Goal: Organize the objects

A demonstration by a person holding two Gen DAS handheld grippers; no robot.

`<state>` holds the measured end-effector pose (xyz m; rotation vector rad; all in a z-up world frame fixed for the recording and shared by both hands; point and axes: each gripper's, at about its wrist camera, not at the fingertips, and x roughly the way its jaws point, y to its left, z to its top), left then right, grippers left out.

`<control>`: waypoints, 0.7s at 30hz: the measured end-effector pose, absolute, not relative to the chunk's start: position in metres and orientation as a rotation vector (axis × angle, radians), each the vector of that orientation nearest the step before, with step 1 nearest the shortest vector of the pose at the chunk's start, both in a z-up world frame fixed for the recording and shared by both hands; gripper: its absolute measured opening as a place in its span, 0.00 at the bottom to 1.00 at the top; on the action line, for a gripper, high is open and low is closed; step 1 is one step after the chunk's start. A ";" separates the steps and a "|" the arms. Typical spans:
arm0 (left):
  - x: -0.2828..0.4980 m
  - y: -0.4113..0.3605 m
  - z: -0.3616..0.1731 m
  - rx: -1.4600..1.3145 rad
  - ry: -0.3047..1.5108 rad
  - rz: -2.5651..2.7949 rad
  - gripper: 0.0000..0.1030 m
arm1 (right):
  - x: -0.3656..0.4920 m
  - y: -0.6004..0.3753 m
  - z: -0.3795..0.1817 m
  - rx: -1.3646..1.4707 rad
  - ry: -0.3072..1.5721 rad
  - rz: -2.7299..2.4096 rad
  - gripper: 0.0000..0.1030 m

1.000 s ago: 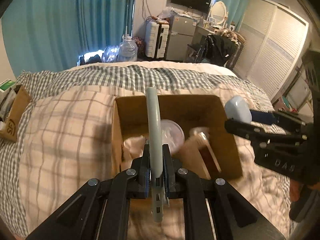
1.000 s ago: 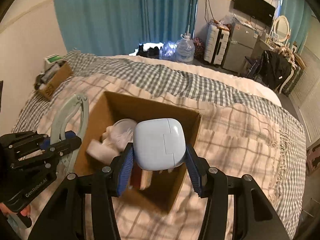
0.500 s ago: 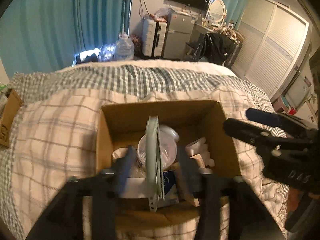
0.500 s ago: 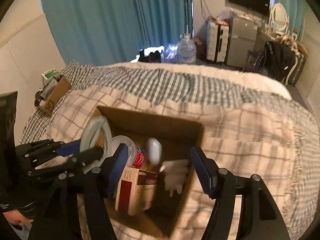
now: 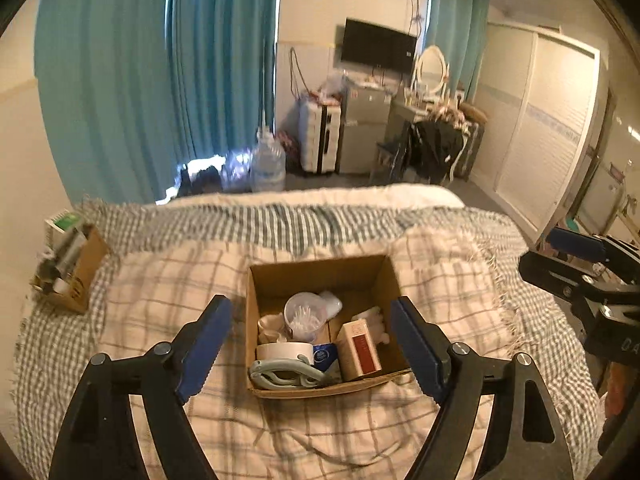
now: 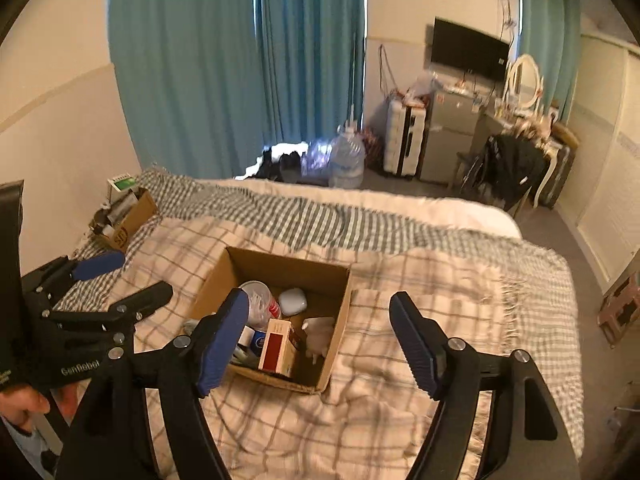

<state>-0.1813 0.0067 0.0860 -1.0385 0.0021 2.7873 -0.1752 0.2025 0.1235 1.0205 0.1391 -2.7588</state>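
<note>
An open cardboard box (image 5: 256, 312) (image 6: 332, 344) sits on the checked blanket of the bed. In it lie a grey-green clamp (image 5: 286, 374), a clear plastic cup (image 5: 304, 314), a red and beige carton (image 5: 360, 350) (image 6: 276, 344), a white earbud-style case (image 6: 293, 300) and white soft items (image 6: 320, 332). My left gripper (image 5: 312, 346) is open and empty, raised above the box. My right gripper (image 6: 320, 338) is open and empty, also above the box. Each gripper shows at the side of the other's view.
A second small cardboard box (image 5: 76, 272) (image 6: 128, 216) with items stands at the bed's far left corner. Beyond the bed are teal curtains, a water jug (image 5: 268, 168), a suitcase and a small fridge. A wardrobe lines the right wall.
Both grippers have opened and let go: the clamp and the white case now lie in the box. Both grippers have pulled up and back from the box.
</note>
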 end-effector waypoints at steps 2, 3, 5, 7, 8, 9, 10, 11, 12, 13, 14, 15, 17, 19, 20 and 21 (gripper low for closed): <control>-0.168 0.006 0.101 -0.989 -0.003 2.807 0.90 | -0.155 0.203 0.141 0.974 0.169 -2.792 0.78; -0.163 0.004 0.106 -0.965 -0.006 2.817 0.94 | -0.146 0.204 0.148 0.951 0.177 -2.806 0.80; -0.149 0.002 0.119 -0.907 -0.019 2.843 0.96 | -0.127 0.207 0.161 0.905 0.179 -2.826 0.83; -0.135 -0.001 0.127 -0.865 -0.029 2.863 0.97 | -0.112 0.209 0.169 0.881 0.162 -2.854 0.87; -0.130 -0.001 0.129 -0.851 -0.029 2.874 0.97 | -0.104 0.210 0.173 0.860 0.150 -2.875 0.90; -0.126 -0.003 0.131 -0.838 -0.027 2.889 1.00 | -0.098 0.211 0.176 0.839 0.139 -2.890 0.95; -0.119 -0.004 0.133 -0.813 -0.022 2.904 1.00 | -0.091 0.212 0.178 0.816 0.128 -2.902 0.98; -0.112 -0.006 0.134 -0.792 -0.022 2.910 1.00 | -0.084 0.213 0.179 0.787 0.115 -2.914 1.00; -0.107 -0.007 0.135 -0.768 -0.023 2.914 1.00 | -0.078 0.215 0.179 0.766 0.105 -2.917 1.00; -0.102 -0.010 0.134 -0.747 -0.032 2.922 1.00 | -0.074 0.215 0.177 0.756 0.098 -2.919 1.00; -0.098 -0.012 0.132 -0.734 -0.044 2.934 1.00 | -0.071 0.215 0.173 0.758 0.098 -2.918 0.99; -0.095 -0.014 0.129 -0.726 -0.053 2.946 1.00 | -0.069 0.215 0.169 0.766 0.103 -2.917 1.00; -0.091 -0.017 0.121 -0.715 -0.076 2.977 1.00 | -0.069 0.214 0.159 0.779 0.129 -2.930 0.99; -0.089 -0.018 0.112 -0.707 -0.088 2.994 1.00 | -0.069 0.214 0.147 0.768 0.160 -2.936 0.99; -0.089 -0.018 0.106 -0.700 -0.096 3.001 1.00 | -0.069 0.214 0.139 0.762 0.183 -2.952 1.00; -0.088 -0.017 0.099 -0.688 -0.101 3.002 1.00 | -0.069 0.214 0.133 0.746 0.201 -2.969 0.99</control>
